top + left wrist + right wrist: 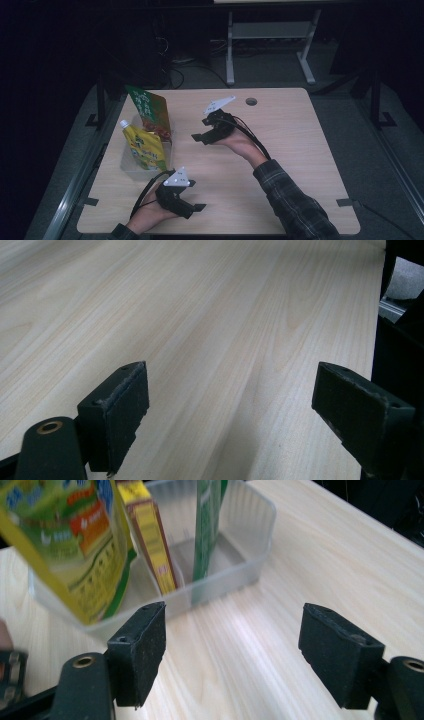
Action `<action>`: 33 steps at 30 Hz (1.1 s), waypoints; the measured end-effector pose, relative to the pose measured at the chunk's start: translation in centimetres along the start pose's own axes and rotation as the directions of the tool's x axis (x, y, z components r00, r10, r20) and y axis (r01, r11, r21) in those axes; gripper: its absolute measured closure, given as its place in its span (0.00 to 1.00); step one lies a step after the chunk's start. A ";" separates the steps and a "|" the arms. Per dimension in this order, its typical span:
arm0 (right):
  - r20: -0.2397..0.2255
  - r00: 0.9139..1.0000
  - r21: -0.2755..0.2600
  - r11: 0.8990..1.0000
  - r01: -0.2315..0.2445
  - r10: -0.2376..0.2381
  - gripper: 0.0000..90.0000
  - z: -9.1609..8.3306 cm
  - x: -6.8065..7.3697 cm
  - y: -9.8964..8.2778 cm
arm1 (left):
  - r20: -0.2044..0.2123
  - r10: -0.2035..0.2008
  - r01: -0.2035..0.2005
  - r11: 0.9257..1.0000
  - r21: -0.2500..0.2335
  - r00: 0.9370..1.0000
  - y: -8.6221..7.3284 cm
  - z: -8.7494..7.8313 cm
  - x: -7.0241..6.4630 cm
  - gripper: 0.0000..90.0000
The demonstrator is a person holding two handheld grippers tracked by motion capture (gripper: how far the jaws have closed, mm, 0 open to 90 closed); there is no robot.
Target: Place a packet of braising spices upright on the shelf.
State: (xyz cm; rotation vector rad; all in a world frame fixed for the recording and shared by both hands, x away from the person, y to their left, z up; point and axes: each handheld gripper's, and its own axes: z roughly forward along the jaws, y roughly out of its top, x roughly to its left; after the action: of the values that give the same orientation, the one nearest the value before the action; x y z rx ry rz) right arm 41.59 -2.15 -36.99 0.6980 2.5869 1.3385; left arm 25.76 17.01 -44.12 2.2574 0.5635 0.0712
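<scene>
Scene: a clear plastic tub point(131, 167) stands at the left side of the bench point(280, 150), with packets standing upright in it.
Contents: a yellow spouted pouch point(145, 147) at the near side, a tall green packet point(150, 112) at the far side, and between them a slim yellow and brown packet point(152, 540), seen in the right gripper view.
Step in hand: as I judge it, the right tongs point(204, 137) work at the tub, either reaching for a packet or having just left one there; which one I cannot tell.
How to do it well: come to the tub slowly and level, aim at the top edge of one packet only, and do not push the tub wall, because the tub is light and may slide. Close only when both pads are around the packet.
Right tongs: jaws wide apart, nothing between them, touching nothing; they point at the tub from its right, near to it.
Left tongs point(192, 206): jaws apart and empty, low over the bare bench at the near edge, pointing to the right, away from the tub.
Risk: the upright packets lean and could fall over if one is bumped.
</scene>
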 end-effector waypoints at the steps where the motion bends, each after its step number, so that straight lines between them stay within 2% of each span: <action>1: 0.001 1.000 0.001 1.000 -0.002 0.002 0.29 -0.3 0.0 -0.4 | 0.000 0.000 0.000 1.000 0.002 1.000 0.0 0.0 0.0 0.16; 4: 0.015 1.000 0.024 1.000 -0.003 0.003 0.29 -1.0 0.2 -1.6 | -0.004 0.001 -0.001 1.000 0.000 1.000 0.0 0.0 0.0 0.16; 9: 0.036 0.999 0.058 0.998 0.026 -0.028 0.29 -2.5 0.6 -4.0 | -0.001 -0.011 0.011 1.000 -0.010 1.000 -0.1 0.1 0.0 0.16; 11: 0.046 0.999 0.062 0.998 0.014 -0.017 0.29 -3.0 0.9 -5.1 | -0.002 -0.007 0.007 1.000 -0.008 1.000 -0.1 0.1 0.0 0.16; 12: 0.053 0.998 0.072 0.997 0.028 -0.032 0.29 -3.3 1.0 -5.7 | -0.004 0.001 -0.001 1.000 -0.004 1.000 -0.1 0.0 0.1 0.17; 15: 0.069 0.997 0.098 0.995 0.029 -0.036 0.29 -4.0 1.4 -7.4 | -0.002 -0.008 0.007 1.000 -0.005 1.000 -0.1 0.1 0.0 0.17; 16: 0.072 0.997 0.102 0.995 0.016 -0.024 0.29 -4.2 1.6 -7.9 | 0.002 0.001 -0.001 1.000 0.001 1.000 -0.1 0.1 0.0 0.17; 18: 0.082 0.997 0.103 0.995 0.005 -0.013 0.29 -4.7 1.8 -9.0 | -0.001 0.012 -0.012 1.000 0.008 1.000 -0.1 0.1 0.0 0.17; 19: 0.084 0.996 0.106 0.994 0.014 -0.023 0.30 -5.0 1.8 -9.6 | 0.001 0.022 -0.022 1.000 0.017 1.000 -0.2 0.1 0.1 0.17; 21: 0.086 0.996 0.115 0.993 0.005 -0.014 0.30 -5.6 1.9 -10.5 | 0.006 0.011 -0.011 1.000 0.012 1.000 -0.2 0.2 0.0 0.17; 22: 0.089 0.996 0.108 0.994 -0.013 0.003 0.30 -5.9 2.2 -10.9 | 0.006 0.015 -0.015 1.000 0.015 1.000 -0.3 0.2 0.1 0.17; 31: 0.123 0.992 0.083 0.995 -0.048 0.038 0.29 -9.4 2.7 -14.5 | -0.007 0.037 -0.037 0.999 0.033 0.999 -0.6 0.4 0.3 0.18; 33: 0.130 0.991 0.089 0.995 -0.041 0.029 0.29 -10.1 2.9 -15.2 | -0.006 0.031 -0.031 0.999 0.033 1.000 -0.6 0.4 0.3 0.18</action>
State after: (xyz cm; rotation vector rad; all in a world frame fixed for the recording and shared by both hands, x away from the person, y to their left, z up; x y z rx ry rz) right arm 30.56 -15.75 -43.01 0.8192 2.5578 1.1495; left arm 25.86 17.20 -44.86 2.2984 0.5366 0.0850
